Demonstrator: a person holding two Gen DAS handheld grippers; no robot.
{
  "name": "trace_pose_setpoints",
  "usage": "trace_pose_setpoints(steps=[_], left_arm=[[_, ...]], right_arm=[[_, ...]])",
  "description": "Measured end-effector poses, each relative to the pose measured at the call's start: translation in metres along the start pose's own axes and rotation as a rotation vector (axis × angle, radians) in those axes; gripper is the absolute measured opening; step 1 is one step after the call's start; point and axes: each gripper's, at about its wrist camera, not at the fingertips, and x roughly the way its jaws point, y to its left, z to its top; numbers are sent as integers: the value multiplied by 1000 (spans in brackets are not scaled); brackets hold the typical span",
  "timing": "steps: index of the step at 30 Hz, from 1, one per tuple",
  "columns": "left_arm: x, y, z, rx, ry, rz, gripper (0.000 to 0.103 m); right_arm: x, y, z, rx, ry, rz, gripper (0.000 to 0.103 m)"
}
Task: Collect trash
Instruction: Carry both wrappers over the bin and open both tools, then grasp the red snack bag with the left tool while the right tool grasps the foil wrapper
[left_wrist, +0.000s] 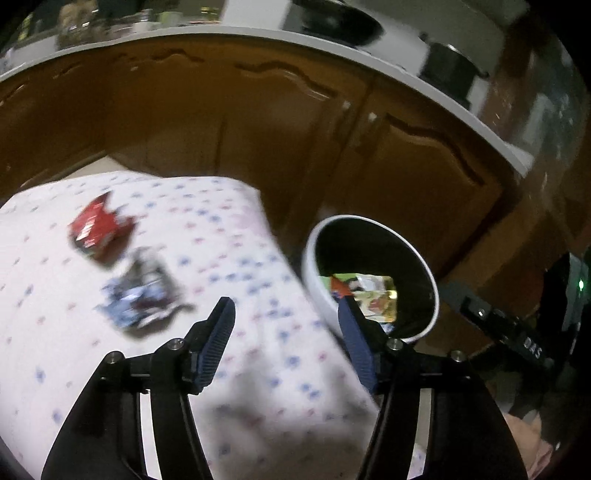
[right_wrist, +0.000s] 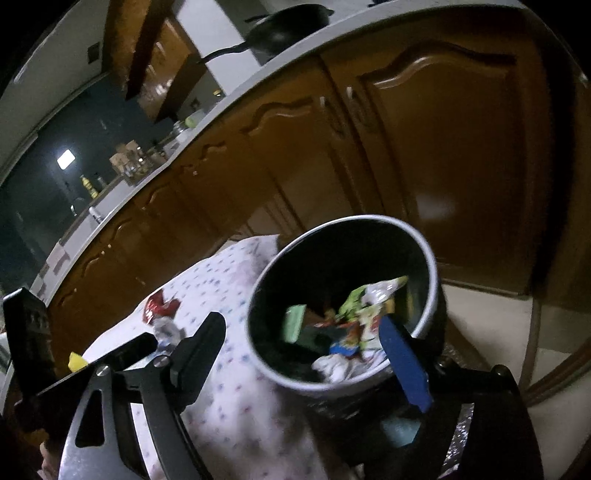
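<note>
Spanning the far side: brown cabinets (right_wrist: 424, 155) under a pale counter. Nearer, surface (left_wrist: 229, 240) with a dotted white cloth. White bin (right_wrist: 434, 273), dark inside, sits just off its right edge and holds a green-yellow wrapper (right_wrist: 364, 314), a pale green piece (right_wrist: 293, 323) and white crumpled paper (right_wrist: 332, 365). On the cloth, left: red wrapper (left_wrist: 99, 229), blue-white wrapper (left_wrist: 138, 299) just near of it. Left claw (left_wrist: 284, 325) spread, empty. Right claw (right_wrist: 303, 343) spread, empty, blue finger at bin rim.
</note>
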Motion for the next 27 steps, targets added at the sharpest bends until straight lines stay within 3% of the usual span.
trace_pose_setpoints(steps=[12,27], left_arm=[[-44,92,-21,-169,-38,86,61],[-59,153,-15,-258,-53,122,61]], right_arm=[[23,64,-36,-65,81,100,88],[62,122,-57,-148,167,171,88]])
